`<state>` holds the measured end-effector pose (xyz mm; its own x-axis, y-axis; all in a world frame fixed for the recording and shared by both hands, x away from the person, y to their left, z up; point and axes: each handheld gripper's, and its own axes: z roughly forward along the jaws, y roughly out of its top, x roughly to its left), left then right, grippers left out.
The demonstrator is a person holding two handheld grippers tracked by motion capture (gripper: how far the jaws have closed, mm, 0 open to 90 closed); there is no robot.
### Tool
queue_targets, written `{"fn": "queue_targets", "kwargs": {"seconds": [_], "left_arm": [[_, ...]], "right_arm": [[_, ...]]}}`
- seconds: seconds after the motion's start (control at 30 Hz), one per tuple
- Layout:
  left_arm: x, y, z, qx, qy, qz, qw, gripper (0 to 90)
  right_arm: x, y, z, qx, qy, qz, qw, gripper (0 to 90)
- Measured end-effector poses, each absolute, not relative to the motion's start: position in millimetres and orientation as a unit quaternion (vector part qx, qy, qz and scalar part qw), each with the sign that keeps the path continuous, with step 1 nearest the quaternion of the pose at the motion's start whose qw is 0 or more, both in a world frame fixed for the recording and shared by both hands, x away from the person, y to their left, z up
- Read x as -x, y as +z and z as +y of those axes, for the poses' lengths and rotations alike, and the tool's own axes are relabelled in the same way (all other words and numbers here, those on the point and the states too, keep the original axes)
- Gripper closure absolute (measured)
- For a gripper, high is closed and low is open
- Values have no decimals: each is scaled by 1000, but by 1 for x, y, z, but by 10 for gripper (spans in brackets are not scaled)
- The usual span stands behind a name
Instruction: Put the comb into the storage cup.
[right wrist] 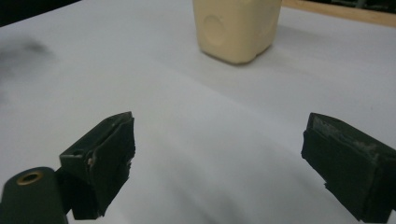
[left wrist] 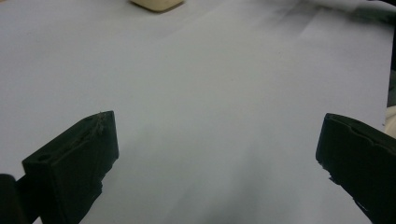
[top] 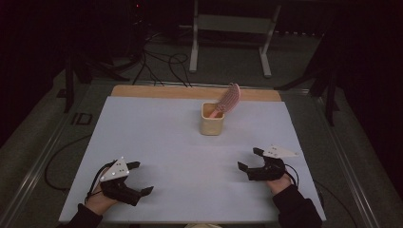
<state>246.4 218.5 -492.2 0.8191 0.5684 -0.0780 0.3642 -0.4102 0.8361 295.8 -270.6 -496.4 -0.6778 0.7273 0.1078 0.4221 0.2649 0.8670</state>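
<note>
Left black two-jaw gripper [top: 136,178] resting at 7 o'clock on white table sheet [top: 180,156], jaws spread wide, holding nothing. Right black two-jaw gripper [top: 249,159] sitting at 5 o'clock, jaws likewise gaping, empty. Farther, toward 12 o'clock, cream square plastic cup [top: 212,118] standing upright, pink oval hairbrush [top: 228,99] leaning inside it, head up.

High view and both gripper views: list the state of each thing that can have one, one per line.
Left gripper: open, jaws wide apart, holding nothing, low over the white table cover.
Right gripper: open, holding nothing, apart from the cup.
Cream cup: upright on the cover, untouched.
Pink hairbrush: handle down in the cup, head leaning out to the right over the rim.
</note>
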Motion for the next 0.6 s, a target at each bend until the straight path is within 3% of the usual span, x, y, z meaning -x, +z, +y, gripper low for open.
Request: {"fn": "queue_targets", "kwargs": {"seconds": [0.6], "left_arm": [[-246,-492,219,-833,110,281,464,1]], "right_arm": [[-261,-505,-305,-387,478,771,166,93]]}}
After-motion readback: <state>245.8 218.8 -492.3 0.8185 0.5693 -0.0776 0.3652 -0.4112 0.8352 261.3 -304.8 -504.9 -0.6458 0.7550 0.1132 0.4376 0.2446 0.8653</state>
